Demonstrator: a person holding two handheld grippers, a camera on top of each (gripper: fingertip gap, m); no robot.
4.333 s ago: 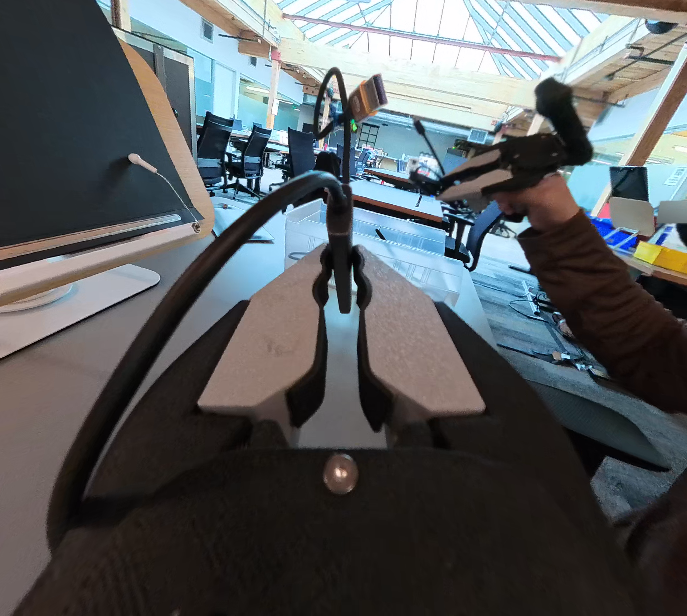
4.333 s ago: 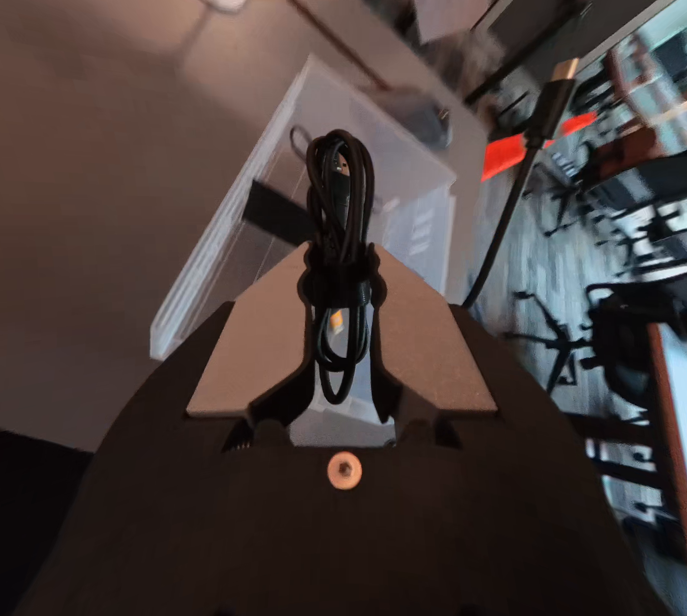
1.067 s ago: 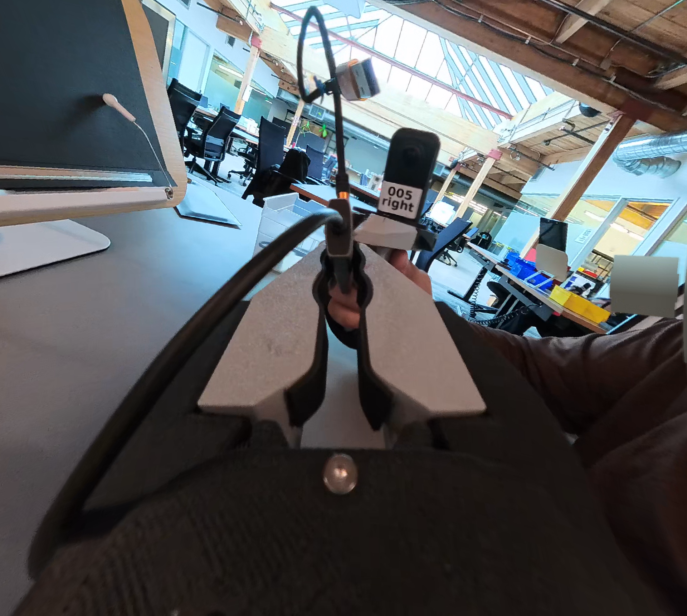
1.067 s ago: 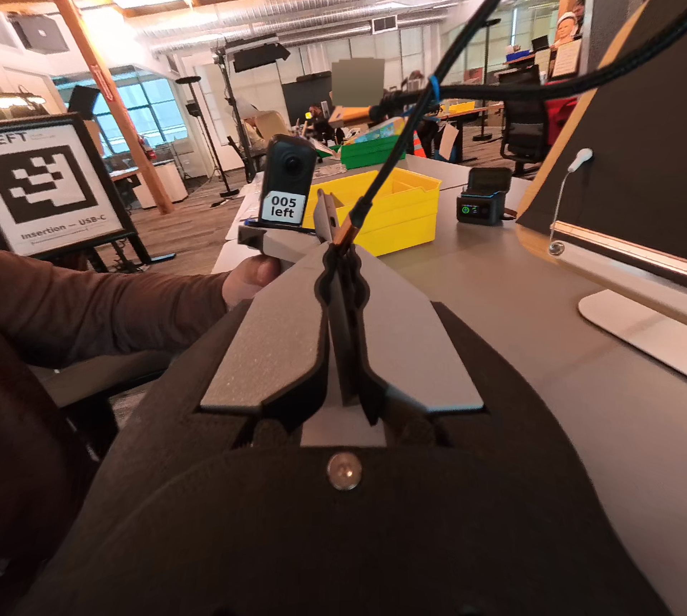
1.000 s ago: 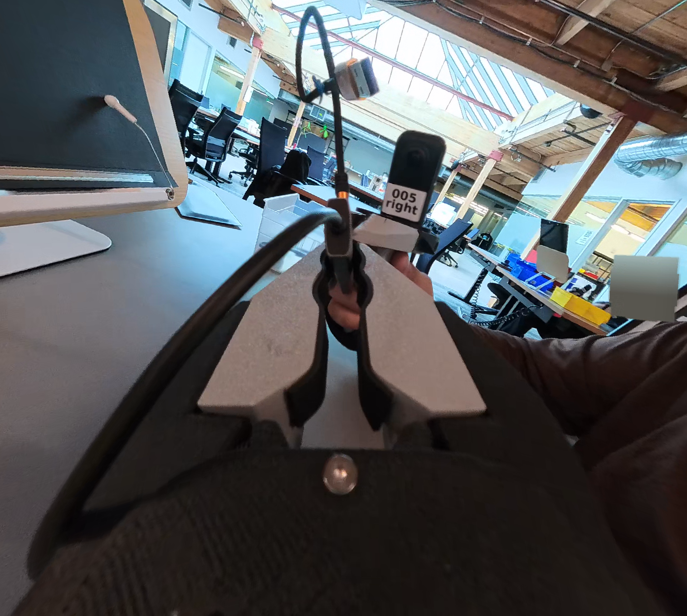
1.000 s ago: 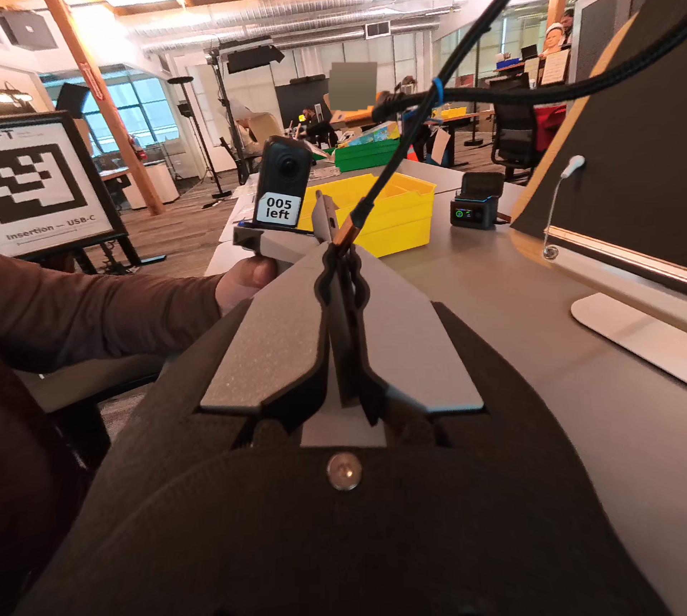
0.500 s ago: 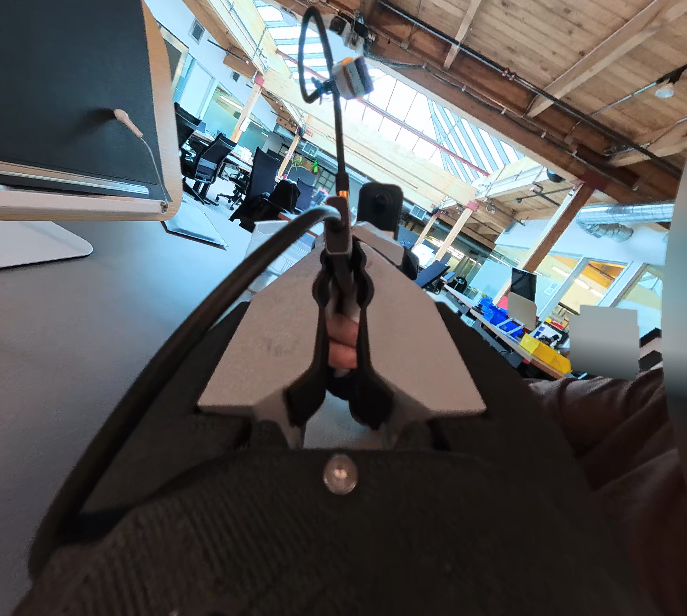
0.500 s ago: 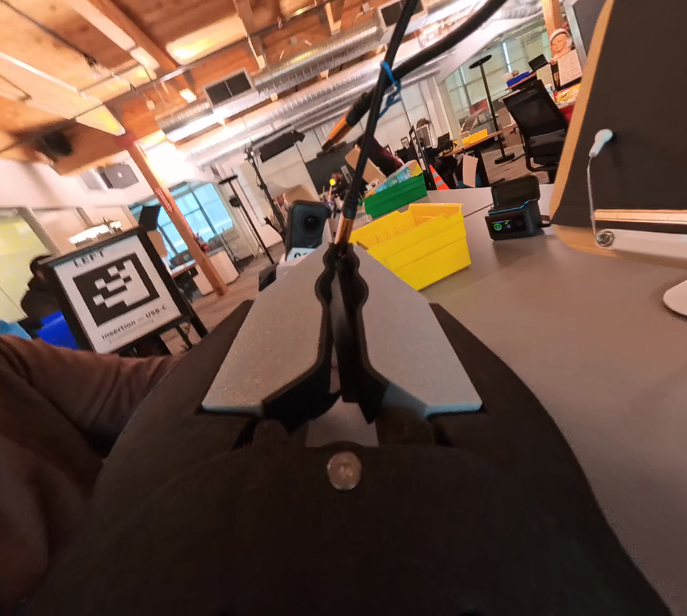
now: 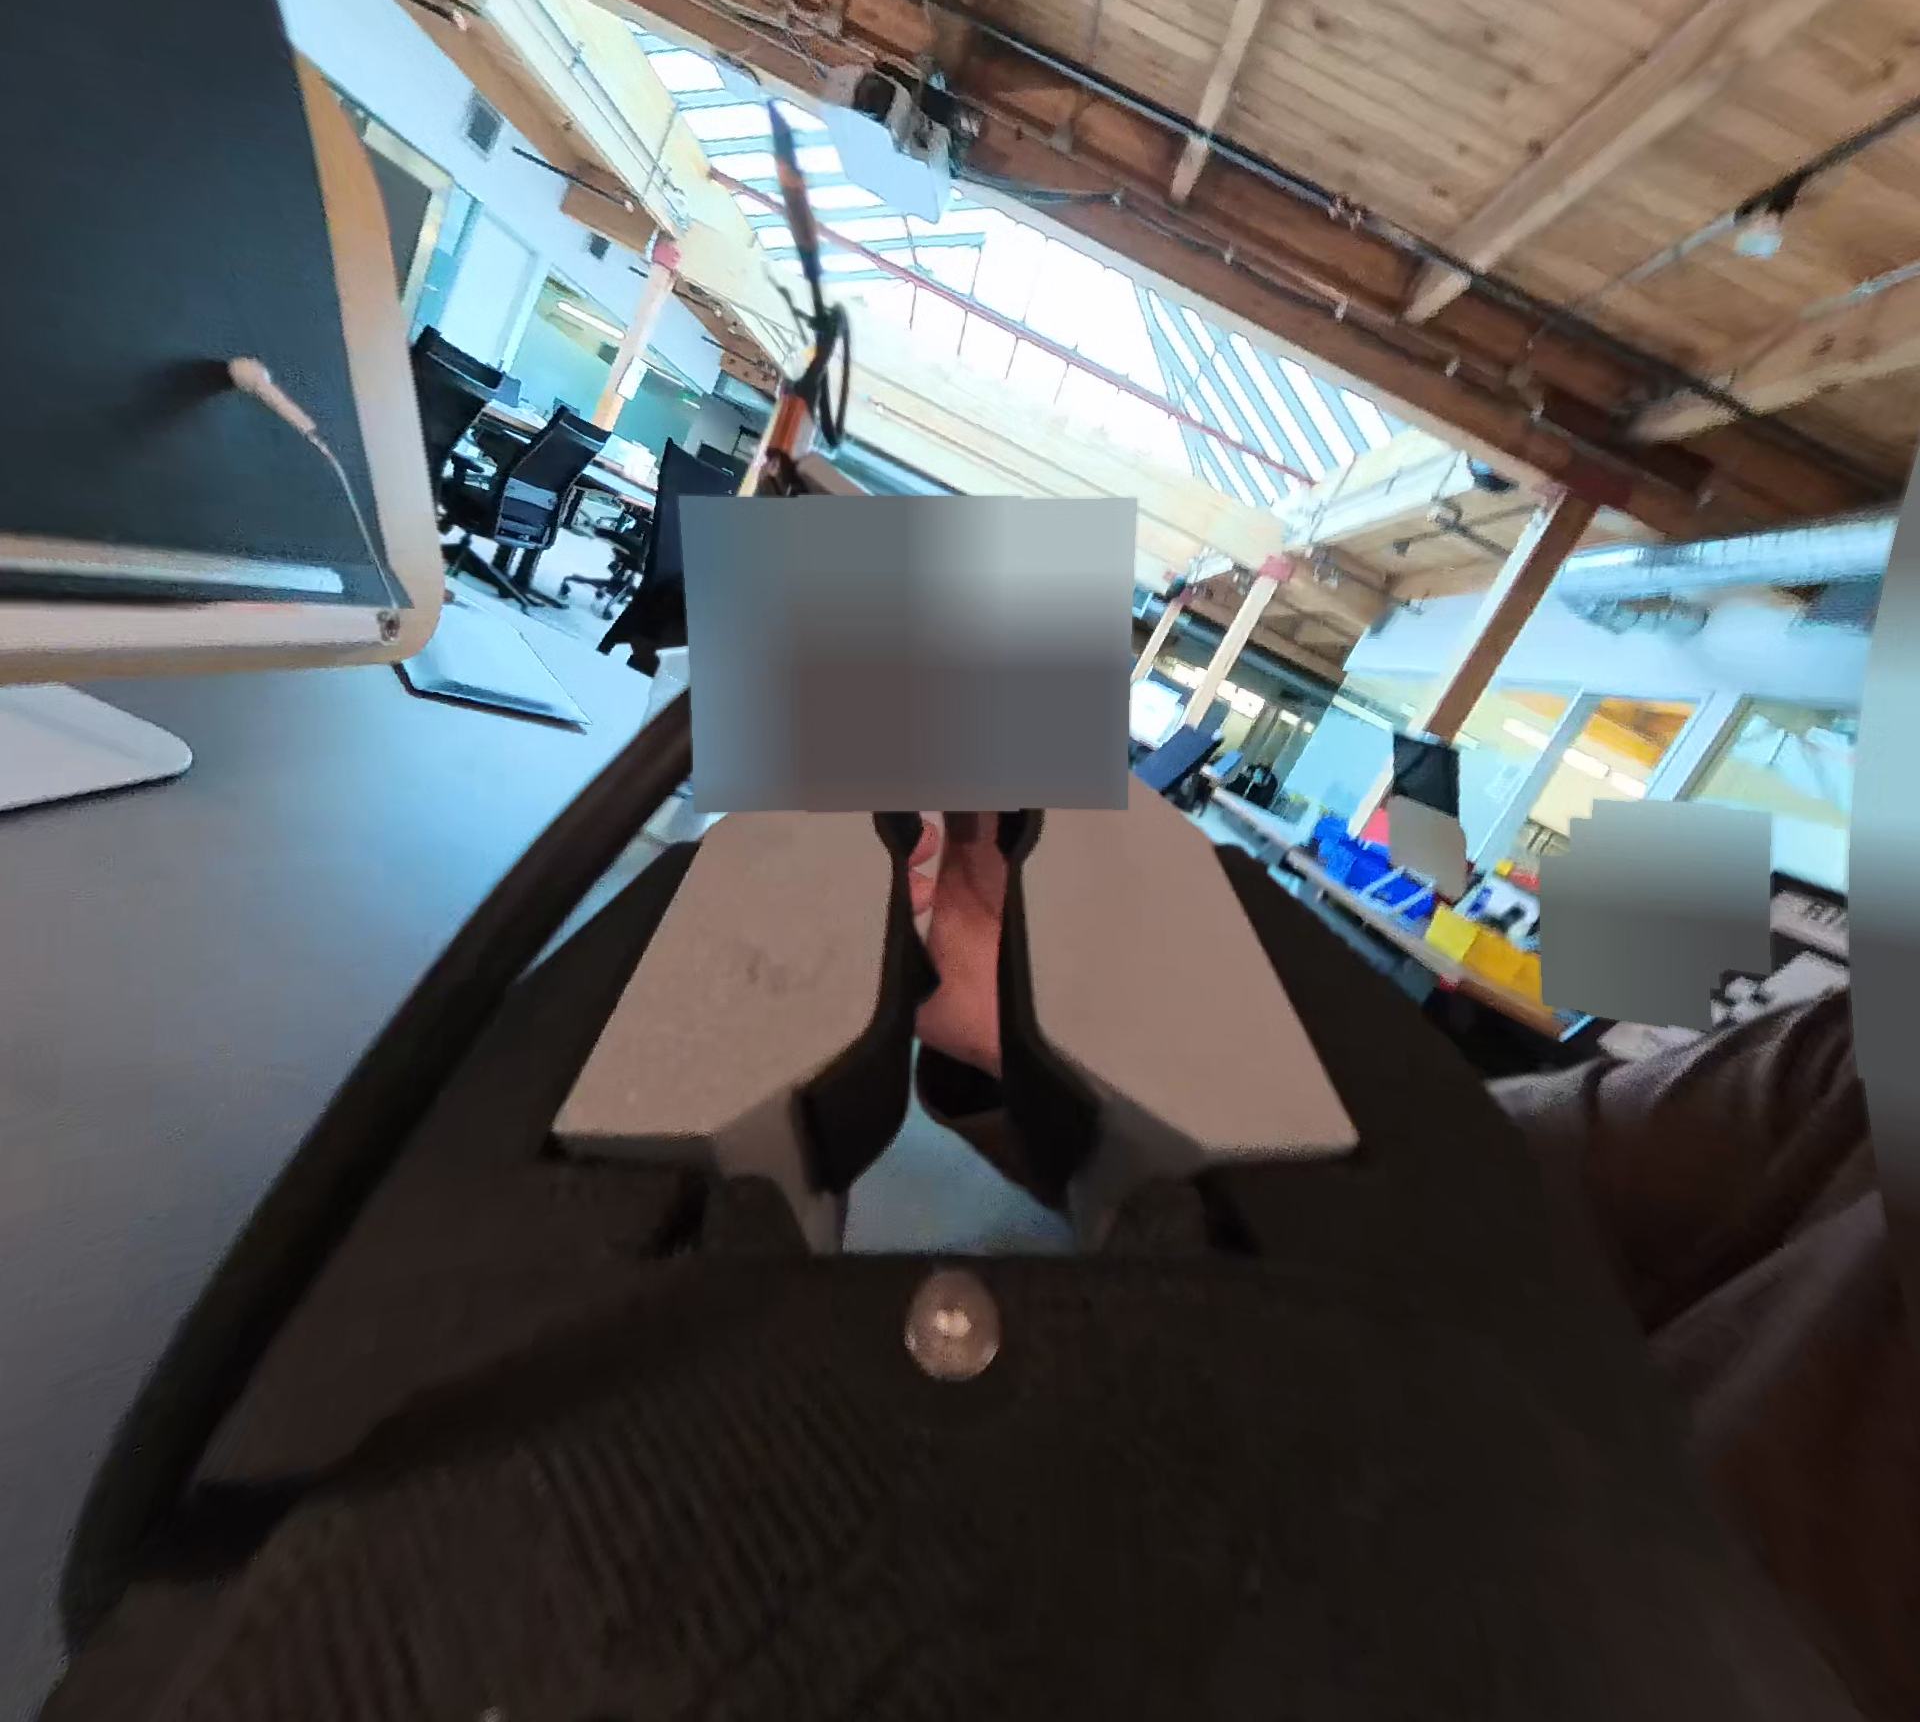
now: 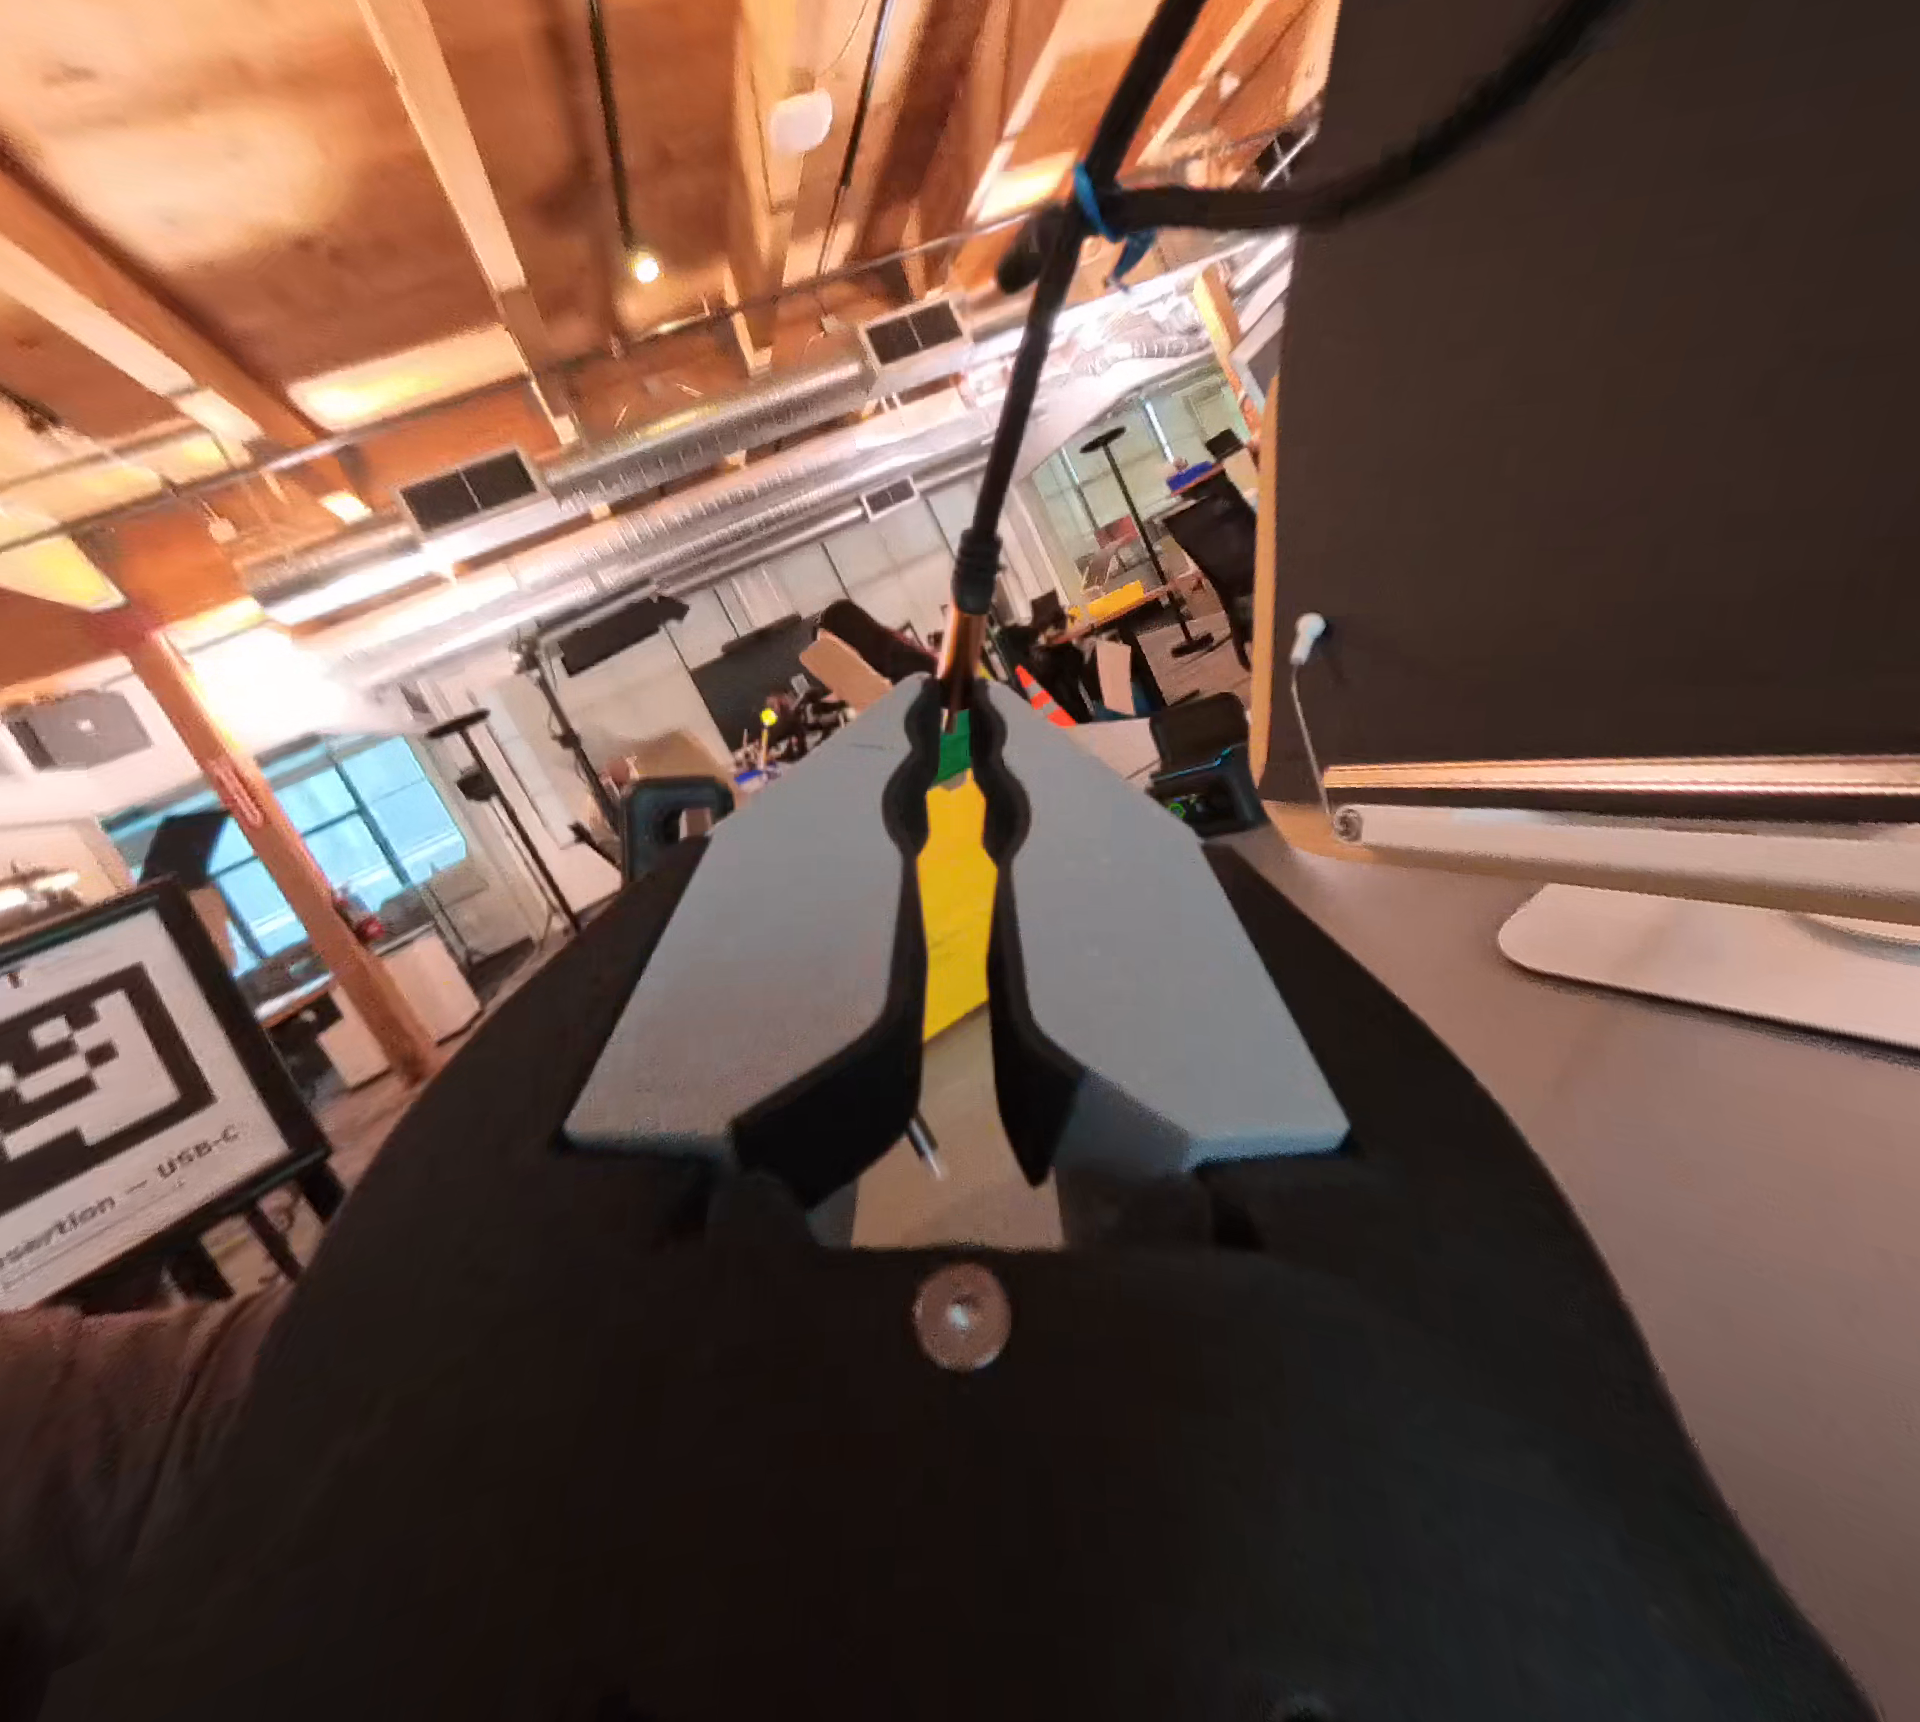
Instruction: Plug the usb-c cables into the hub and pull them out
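My right gripper (image 10: 951, 706) is shut on the orange-collared plug (image 10: 961, 644) of a thin black usb-c cable (image 10: 1013, 425), which rises and is tied to a thicker cable by a blue tie (image 10: 1091, 202). My left gripper (image 9: 958, 825) has its jaws close together, with the tips behind a blur patch. The hub's thick black cable (image 9: 613, 789) runs back along its left side; the hub itself is hidden. The thin cable (image 9: 795, 218) and orange plug (image 9: 784, 425) rise above the patch. A hand shows through the left jaw gap. The left gripper's camera (image 10: 665, 825) shows in the right wrist view.
A monitor back (image 9: 156, 218) on a white stand stands on the grey desk (image 9: 208, 945); it also shows in the right wrist view (image 10: 1558, 322). A yellow bin (image 10: 956, 893), a small black device (image 10: 1195, 779) and a framed marker sign (image 10: 104, 1070) stand beyond.
Both grippers have tilted up toward the ceiling. The right jaws now show a gap below the plug, with the yellow bin visible through it. The cable's grey far end has left the left view.
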